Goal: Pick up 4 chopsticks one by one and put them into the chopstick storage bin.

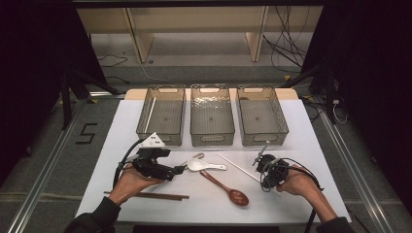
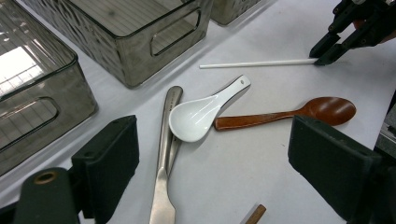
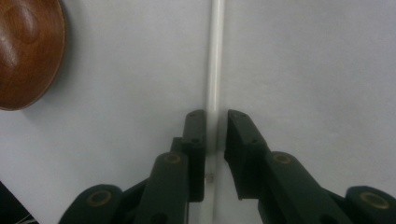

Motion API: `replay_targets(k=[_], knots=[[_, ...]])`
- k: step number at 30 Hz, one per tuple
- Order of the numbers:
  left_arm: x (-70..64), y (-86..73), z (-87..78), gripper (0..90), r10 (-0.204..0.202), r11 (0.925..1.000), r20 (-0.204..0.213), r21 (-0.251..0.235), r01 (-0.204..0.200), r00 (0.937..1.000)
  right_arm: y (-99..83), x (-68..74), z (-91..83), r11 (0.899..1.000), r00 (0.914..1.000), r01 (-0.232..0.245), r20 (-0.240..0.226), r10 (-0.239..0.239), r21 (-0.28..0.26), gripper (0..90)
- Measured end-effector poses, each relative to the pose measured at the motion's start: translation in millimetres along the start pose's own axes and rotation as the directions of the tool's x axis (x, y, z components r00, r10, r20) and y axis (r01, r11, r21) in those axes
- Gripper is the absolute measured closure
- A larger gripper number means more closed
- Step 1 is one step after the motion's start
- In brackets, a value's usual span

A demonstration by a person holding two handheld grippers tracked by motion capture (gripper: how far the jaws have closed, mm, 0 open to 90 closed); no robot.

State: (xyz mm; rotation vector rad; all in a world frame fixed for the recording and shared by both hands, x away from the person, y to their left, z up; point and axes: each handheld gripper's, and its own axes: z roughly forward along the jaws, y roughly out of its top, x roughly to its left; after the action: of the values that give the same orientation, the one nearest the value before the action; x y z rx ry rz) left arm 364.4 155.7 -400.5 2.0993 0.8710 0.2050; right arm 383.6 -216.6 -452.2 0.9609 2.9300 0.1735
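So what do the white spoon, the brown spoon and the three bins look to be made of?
White spoon: glossy, likely glazed ceramic, judging by soft highlights. Brown spoon: apparently lacquered wood, reddish with sheen. Bins: smoky see-through plastic, with rippled walls.

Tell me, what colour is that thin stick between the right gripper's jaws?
White; the thin stick shows best in the right gripper view.

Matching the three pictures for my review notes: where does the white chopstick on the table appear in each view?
High view: white chopstick lies slanted, right of centre, running to the right gripper.
Left gripper view: upper right, lying level, its right end at the other gripper.
Right gripper view: upright at centre, between the fingers.
Shared landmark: the brown wooden spoon, beside the chopstick in every view.
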Motion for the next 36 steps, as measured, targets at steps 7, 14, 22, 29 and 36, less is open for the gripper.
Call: replay_targets(k=[7, 14, 22, 29, 36], knots=[[-0.9, 0.1, 0.5, 16.1, 0.0, 1.0, 0.0, 0.001, 0.0, 1.0, 6.7, -0.3, 1.1, 0.999, 1.0, 0.006, -0.003, -0.006, 0.045, 84.0], [-0.2, -0.7, 0.8, 16.2, 0.005, 1.0, 0.001, 0.003, -0.005, 1.0, 7.0, 1.3, 0.3, 0.999, 0.9997, 0.024, 0.004, -0.024, 0.048, 84.9], [1.9, -2.8, 5.7, 16.2, 0.01, 0.9997, 0.0, 0.021, -0.01, 0.9999, 1.8, -3.3, -11.9, 0.999, 0.9993, 0.036, -0.007, -0.036, -0.021, 85.0], [1.1, -0.8, 5.8, 16.2, 0.02, 0.9997, 0.01, 0.017, -0.02, 0.9998, 4.9, 11.4, -32.3, 0.985, 0.9924, 0.123, 0.02, -0.122, -0.123, 85.0], [-4.0, 7.3, 5.5, 16.2, 0.079, 0.996, 0.022, 0.04, -0.08, 0.9966, 15.3, 34.7, -42.8, 0.963, 0.9773, 0.212, 0.051, -0.206, -0.167, 85.0]])
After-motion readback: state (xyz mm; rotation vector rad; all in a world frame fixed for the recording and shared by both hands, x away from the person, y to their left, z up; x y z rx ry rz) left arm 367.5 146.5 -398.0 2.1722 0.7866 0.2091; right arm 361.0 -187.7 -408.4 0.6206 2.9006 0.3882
